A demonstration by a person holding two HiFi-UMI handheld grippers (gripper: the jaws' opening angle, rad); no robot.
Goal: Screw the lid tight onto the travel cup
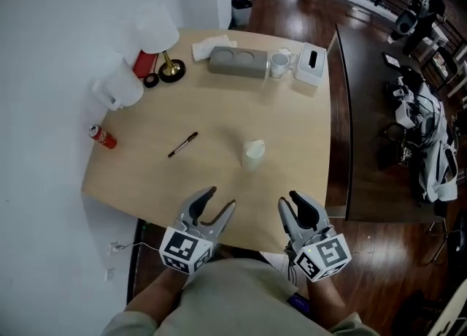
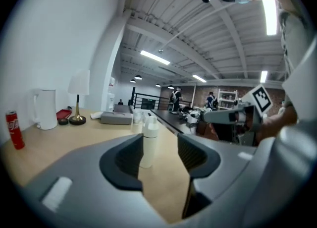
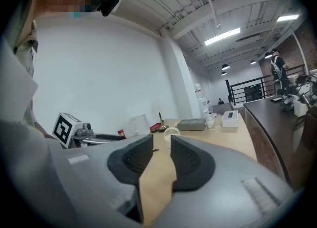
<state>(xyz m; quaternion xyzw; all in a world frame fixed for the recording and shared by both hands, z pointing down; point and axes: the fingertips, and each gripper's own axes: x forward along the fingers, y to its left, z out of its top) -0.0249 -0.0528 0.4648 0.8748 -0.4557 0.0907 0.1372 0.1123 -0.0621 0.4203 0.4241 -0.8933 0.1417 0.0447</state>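
The white travel cup (image 1: pixel 253 153) stands upright near the middle of the light wood table (image 1: pixel 146 174), with its lid on top. Both grippers hover over the table's near edge, well short of the cup. My left gripper (image 1: pixel 219 201) is open and empty; in the left gripper view the cup (image 2: pixel 148 140) shows far off between the jaws of the left gripper (image 2: pixel 159 157). My right gripper (image 1: pixel 290 201) is open by a narrow gap with nothing in it. In the right gripper view the cup (image 3: pixel 172 133) stands beyond the right gripper (image 3: pixel 161 157).
A black pen (image 1: pixel 182 144) lies left of the cup. At the table's left stand a red can (image 1: pixel 103 136), a clear jug (image 1: pixel 117 86) and a lamp (image 1: pixel 157 31). At the back are a grey tray (image 1: pixel 238 62), a mug (image 1: pixel 279 63) and a white box (image 1: pixel 310 63). A dark table (image 1: pixel 365 108) adjoins on the right.
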